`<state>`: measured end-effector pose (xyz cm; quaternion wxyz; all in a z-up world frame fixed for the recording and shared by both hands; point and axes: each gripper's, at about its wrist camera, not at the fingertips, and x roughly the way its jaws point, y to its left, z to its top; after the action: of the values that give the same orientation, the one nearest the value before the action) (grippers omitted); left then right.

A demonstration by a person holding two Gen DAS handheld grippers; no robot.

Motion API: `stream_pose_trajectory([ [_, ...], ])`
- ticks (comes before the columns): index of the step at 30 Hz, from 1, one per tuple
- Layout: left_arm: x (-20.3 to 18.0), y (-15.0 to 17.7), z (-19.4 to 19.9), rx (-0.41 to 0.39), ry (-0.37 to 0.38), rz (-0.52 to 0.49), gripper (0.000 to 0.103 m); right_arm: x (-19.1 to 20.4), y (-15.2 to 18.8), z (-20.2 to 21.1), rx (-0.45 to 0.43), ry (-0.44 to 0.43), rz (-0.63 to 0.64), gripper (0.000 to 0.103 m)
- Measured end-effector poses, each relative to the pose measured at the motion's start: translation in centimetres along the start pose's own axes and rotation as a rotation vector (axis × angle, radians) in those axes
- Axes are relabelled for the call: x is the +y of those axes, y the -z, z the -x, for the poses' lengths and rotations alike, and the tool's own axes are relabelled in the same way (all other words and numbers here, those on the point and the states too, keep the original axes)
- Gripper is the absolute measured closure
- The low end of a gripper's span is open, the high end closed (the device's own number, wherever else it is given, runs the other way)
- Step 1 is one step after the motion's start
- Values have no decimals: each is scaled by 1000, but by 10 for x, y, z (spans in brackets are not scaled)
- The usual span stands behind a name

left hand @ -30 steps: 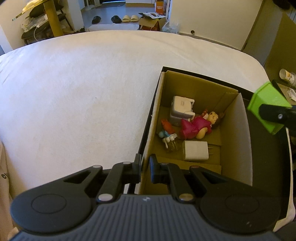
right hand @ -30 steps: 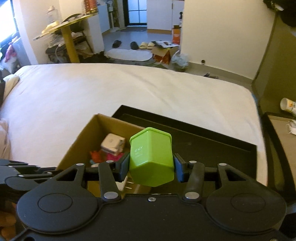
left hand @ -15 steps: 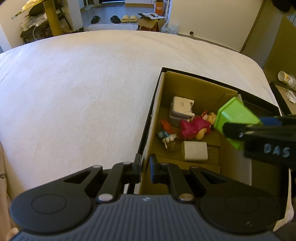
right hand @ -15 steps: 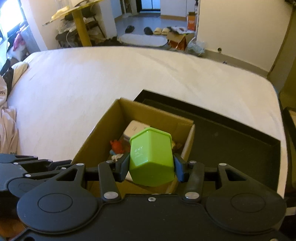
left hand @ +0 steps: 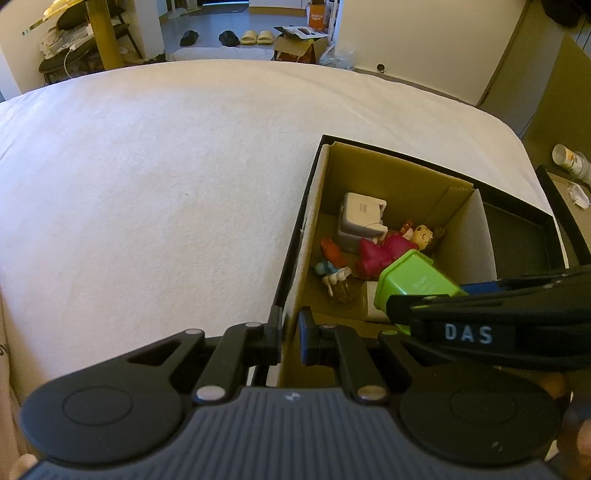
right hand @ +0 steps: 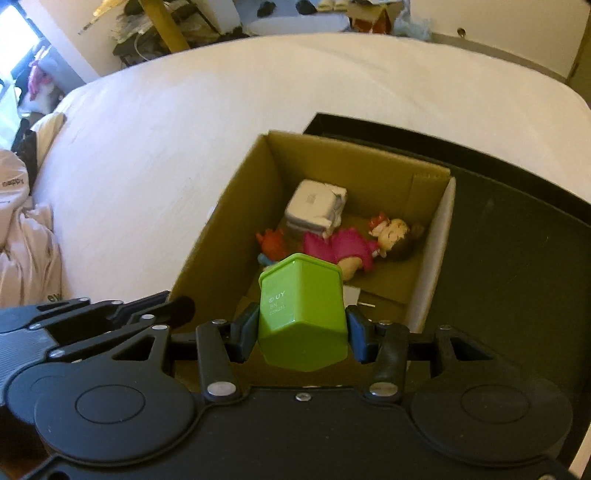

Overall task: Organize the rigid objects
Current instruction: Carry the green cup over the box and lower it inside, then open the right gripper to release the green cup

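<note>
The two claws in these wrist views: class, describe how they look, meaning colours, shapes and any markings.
Both are black plastic. The left claw has a grey ribbed body, round discs on either side, silver rivets on angled linkage arms, and blue-edged pads. The right claw has a smooth black body with the same discs, rivets and linkages; seen from the left wrist view, its side bears white letters "DAS".

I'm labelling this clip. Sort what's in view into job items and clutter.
Job:
green tub, held in the right tool
cardboard box, wall pinched by the left tool
doll, white adapter, small figures in the box
black tray

Clutter:
slippers
yellow table
floor box
cup
</note>
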<state>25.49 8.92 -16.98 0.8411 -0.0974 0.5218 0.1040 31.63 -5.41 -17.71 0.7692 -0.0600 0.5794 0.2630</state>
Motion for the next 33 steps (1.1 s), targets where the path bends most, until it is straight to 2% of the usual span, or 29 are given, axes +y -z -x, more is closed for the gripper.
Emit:
stream_pose_trajectory([
  [9,-1,0,0,0,1,-3,95,-6,1,-11,44,-39,-87,53],
  [18,-1,-1,-1,2,-1,-4,95,-7,1,-9,31,-65,-120,53],
  [33,-4,0,8,-8,3,-37,95,-36,21,47,-118,-62,-188,52],
])
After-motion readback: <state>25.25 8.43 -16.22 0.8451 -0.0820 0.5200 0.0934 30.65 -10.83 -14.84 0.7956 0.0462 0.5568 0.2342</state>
